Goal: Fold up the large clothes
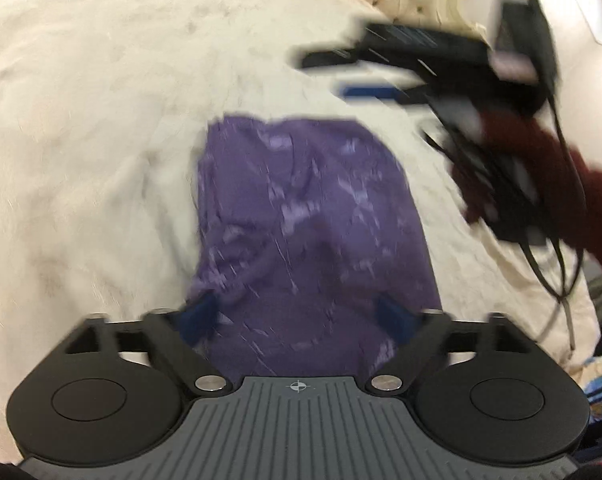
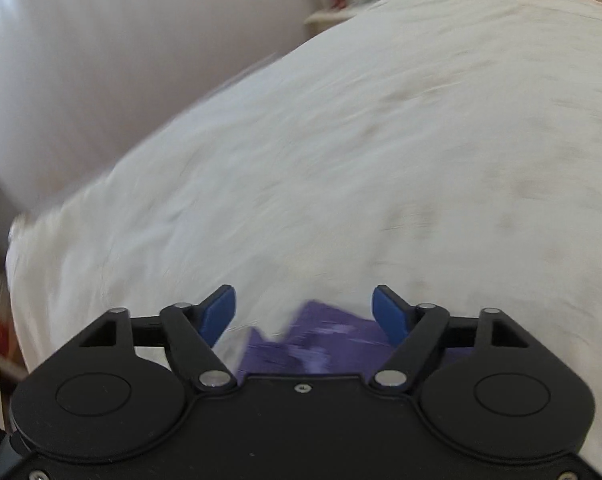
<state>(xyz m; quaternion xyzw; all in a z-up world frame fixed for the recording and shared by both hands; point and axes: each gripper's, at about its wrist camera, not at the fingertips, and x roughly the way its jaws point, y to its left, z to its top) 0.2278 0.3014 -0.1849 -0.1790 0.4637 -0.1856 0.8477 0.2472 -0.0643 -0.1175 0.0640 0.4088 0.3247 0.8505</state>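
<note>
A purple garment (image 1: pixel 305 232) lies folded on the white bed cover (image 1: pixel 93 128). The left gripper (image 1: pixel 301 316) hovers above it, jaws released and empty. The right gripper (image 2: pixel 305 312), also released, holds nothing beside the garment.

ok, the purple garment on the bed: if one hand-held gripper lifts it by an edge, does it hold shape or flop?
Probably flops: the purple garment lies flat and creased on the white bed cover, so it looks thin and limp. The glossy streaks hint at slick fabric, so it may slip from a shallow pinch. It looks light; a push would likely bunch it rather than slide it whole.
</note>
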